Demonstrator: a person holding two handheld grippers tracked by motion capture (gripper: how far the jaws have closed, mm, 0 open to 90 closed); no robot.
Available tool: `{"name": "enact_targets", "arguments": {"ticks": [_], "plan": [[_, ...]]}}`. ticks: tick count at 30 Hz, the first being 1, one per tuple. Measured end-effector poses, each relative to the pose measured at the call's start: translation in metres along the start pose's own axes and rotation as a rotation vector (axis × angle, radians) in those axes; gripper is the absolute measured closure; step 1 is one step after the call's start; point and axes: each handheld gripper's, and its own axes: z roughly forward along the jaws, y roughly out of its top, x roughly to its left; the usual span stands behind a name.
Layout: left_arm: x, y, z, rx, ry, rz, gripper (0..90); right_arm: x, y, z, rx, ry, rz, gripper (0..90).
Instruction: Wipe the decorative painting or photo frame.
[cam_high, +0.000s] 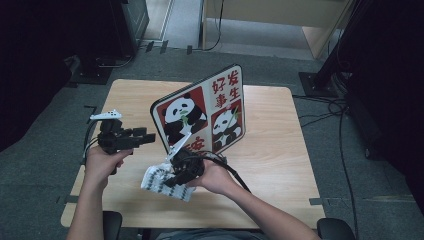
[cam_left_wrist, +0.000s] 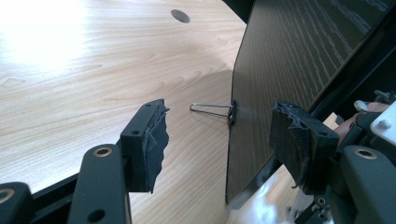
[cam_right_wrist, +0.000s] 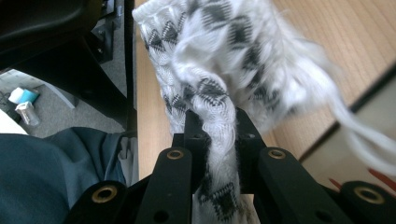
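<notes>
At the left of the high view we hold the left tool above the counter, its jaws spread and gripping nothing. It points toward the panda board, which stands tilted on edge near the counter's middle. In the left gripper view the board's dark back rises between the two jaws without touching either pad, and a binder clip sits on its near edge, wire handle sticking out over the wood.

Further right, our right tool sits just in front of the board's lower edge — clenched on a cloth, white with a black zigzag pattern. The cloth hangs bunched beneath the tool at the counter's near side. In the right gripper view the jaws pinch a twisted fold of cloth — the rest bulges past the tips, with loose white fringe trailing toward the right.
</notes>
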Motion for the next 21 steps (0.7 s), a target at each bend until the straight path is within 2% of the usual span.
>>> {"name": "enact_targets", "arguments": {"ticks": [4, 8, 12, 21], "plan": [[0.0, -0.002, -0.004, -0.007, 0.008, -0.003, 37.3, -0.003, 0.0, 0.005, 0.01, -0.002, 0.004, 81.4], [0.0, -0.004, -0.006, -0.008, 0.013, -0.005, 37.2, -0.015, -0.004, 0.007, 0.01, -0.019, 0.043, 81.5], [0.0, -0.005, -0.006, -0.007, 0.014, -0.004, 37.1, -0.025, -0.009, 0.008, 0.018, -0.055, 0.075, 81.5], [0.0, -0.005, -0.005, -0.001, 0.007, 0.003, 36.9, -0.031, -0.011, -0.002, -0.004, -0.088, 0.112, 81.5]]}}
